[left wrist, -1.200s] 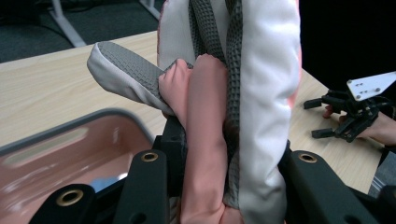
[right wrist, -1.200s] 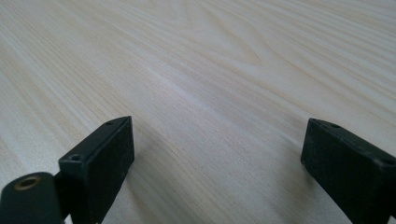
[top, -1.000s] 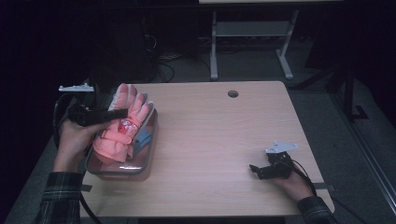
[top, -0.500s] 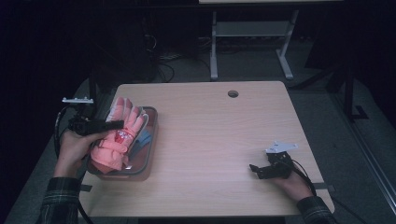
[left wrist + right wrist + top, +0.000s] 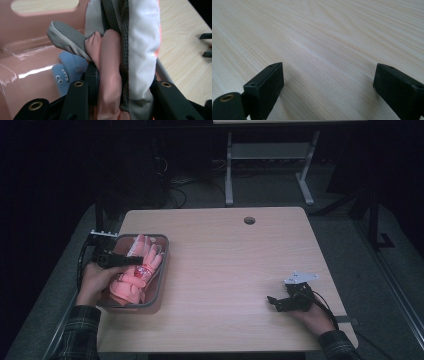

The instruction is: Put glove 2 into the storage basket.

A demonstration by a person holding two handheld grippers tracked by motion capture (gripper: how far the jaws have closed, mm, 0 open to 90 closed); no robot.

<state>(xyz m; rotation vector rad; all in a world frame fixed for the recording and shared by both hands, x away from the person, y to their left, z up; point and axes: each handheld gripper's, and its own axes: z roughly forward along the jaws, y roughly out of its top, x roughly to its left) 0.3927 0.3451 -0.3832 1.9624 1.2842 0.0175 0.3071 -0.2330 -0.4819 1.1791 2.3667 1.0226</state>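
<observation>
A pink glove point(image 5: 134, 274) with grey and white palm patches point(image 5: 140, 50) lies partly inside a grey-rimmed bin point(image 5: 163, 270) at the table's left edge. My left gripper point(image 5: 138, 261) is shut on it, and in the left gripper view the glove is pinched between the two black jaws point(image 5: 121, 85). Under the glove, on the bin's floor, lies a blue shark toy point(image 5: 65, 72). My right gripper point(image 5: 272, 301) rests on the wooden table point(image 5: 225, 260) near the front right, open, with bare wood between its jaws point(image 5: 328, 80).
The bin's glossy pink wall point(image 5: 30, 32) has a handle slot at the top. A round cable hole point(image 5: 249, 220) sits at the table's far edge. Beyond the table stand a white desk frame point(image 5: 230, 175) and cables on a dark floor.
My left gripper has come down with the pink glove, from above the bin to low inside it. The right gripper has stayed where it was.
</observation>
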